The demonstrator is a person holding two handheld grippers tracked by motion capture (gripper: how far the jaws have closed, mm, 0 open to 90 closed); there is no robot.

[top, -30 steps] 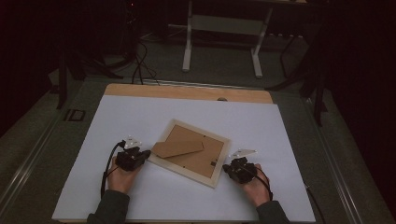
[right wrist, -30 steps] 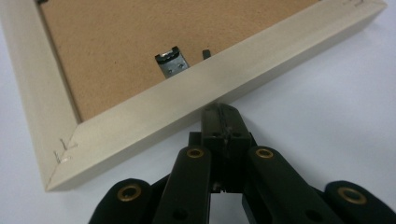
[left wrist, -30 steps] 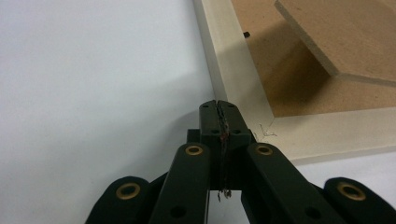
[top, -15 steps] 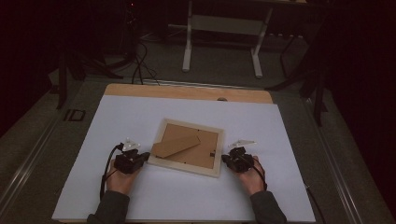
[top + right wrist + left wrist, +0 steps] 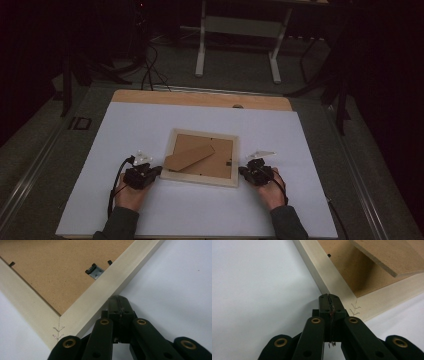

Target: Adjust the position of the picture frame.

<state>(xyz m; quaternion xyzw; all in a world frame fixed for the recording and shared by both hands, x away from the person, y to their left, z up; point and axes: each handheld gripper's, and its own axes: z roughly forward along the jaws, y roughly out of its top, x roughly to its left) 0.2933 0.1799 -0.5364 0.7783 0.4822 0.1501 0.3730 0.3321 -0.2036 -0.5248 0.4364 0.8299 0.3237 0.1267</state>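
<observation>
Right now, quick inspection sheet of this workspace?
Surface: white sheet over a wooden table, flat.
Job's things: picture frame face down, brown backing up, stand flap raised; hanger clip on the backing.
Clutter: nothing seen.
Grippers: left hand-held gripper jaws shut, tip at the frame's left edge; right hand-held gripper jaws shut, tip against its right edge.
Cables: black cable loops from the left hand-held gripper; more on the floor.
Surroundings: dark room, white stand legs beyond the table.

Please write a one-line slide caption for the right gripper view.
Shut right gripper pressing its tip against the outer edge of a face-down picture frame on the white table.
</observation>
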